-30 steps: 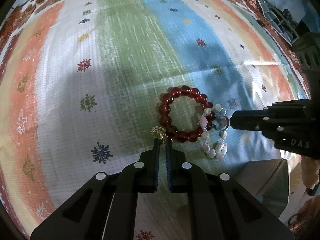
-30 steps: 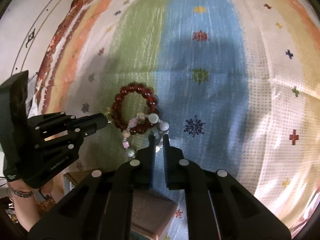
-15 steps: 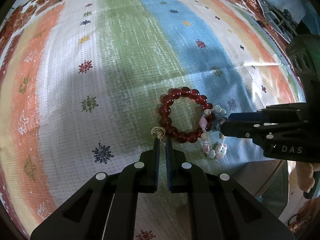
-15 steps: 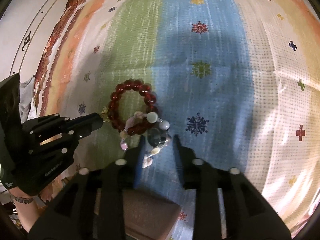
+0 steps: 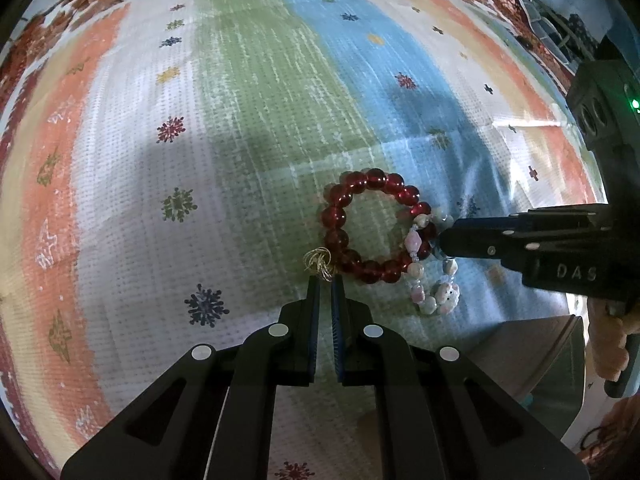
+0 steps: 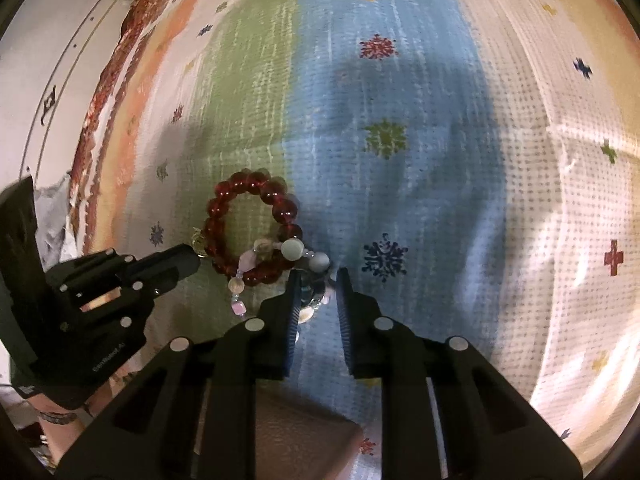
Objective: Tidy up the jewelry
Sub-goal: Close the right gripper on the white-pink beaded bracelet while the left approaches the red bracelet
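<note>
A red bead bracelet (image 5: 372,226) lies on the striped cloth, also in the right wrist view (image 6: 250,228). A pastel bead bracelet (image 5: 434,280) overlaps its right side; it shows in the right wrist view (image 6: 280,264) too. My left gripper (image 5: 325,280) is shut on a small gold wire earring (image 5: 318,264) that touches the red bracelet's near left edge. My right gripper (image 6: 317,276) is open, its jaws either side of a dark ring or bead (image 6: 310,292) on the pastel bracelet. It enters the left wrist view (image 5: 444,240) from the right.
The striped cloth (image 5: 260,92) with small star motifs covers the whole surface. A grey-brown box (image 5: 528,356) sits at the near right, also at the bottom of the right wrist view (image 6: 296,436). A hand (image 5: 610,344) holds the right gripper.
My right gripper has opened from shut and its jaws now straddle the pastel bracelet's near part. The left gripper has stayed shut on the earring, hardly moving.
</note>
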A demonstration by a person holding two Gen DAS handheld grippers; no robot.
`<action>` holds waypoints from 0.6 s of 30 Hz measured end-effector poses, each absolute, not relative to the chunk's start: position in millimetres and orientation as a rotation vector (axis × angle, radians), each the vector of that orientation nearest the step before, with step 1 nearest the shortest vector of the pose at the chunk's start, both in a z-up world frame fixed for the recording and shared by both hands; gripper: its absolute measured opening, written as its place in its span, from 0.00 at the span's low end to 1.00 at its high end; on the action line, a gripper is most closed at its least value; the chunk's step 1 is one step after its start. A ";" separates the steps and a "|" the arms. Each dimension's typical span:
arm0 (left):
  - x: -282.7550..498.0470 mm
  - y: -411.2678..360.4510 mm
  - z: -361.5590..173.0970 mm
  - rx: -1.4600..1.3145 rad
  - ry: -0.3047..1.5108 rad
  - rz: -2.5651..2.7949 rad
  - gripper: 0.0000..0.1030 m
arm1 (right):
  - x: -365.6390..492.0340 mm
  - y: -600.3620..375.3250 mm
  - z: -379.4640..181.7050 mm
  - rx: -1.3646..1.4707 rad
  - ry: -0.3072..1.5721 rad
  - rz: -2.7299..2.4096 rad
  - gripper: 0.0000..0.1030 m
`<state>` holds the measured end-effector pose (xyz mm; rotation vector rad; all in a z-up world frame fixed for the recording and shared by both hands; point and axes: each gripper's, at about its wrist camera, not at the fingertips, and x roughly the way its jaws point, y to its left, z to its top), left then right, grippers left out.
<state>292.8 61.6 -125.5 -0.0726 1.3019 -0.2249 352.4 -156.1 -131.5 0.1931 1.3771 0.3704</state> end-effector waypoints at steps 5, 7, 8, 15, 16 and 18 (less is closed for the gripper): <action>292.5 61.7 -124.4 -0.071 1.300 -0.226 0.05 | 351.3 -152.0 -130.8 0.169 1.364 0.357 0.13; 292.9 61.9 -123.1 -0.074 1.297 -0.224 0.05 | 350.8 -153.9 -129.1 0.173 1.367 0.362 0.10; 292.9 62.6 -122.3 -0.078 1.294 -0.224 0.05 | 350.0 -154.2 -126.9 0.175 1.367 0.368 0.10; 291.7 61.4 -118.3 -0.079 1.285 -0.234 0.05 | 346.3 -159.1 -106.6 0.169 1.328 0.366 0.10; 291.1 59.9 -117.4 -0.078 1.284 -0.239 0.05 | 346.0 -159.0 -104.9 0.170 1.326 0.371 0.10; 290.6 58.8 -115.3 -0.081 1.279 -0.247 0.05 | 344.7 -158.6 -102.2 0.163 1.320 0.369 0.10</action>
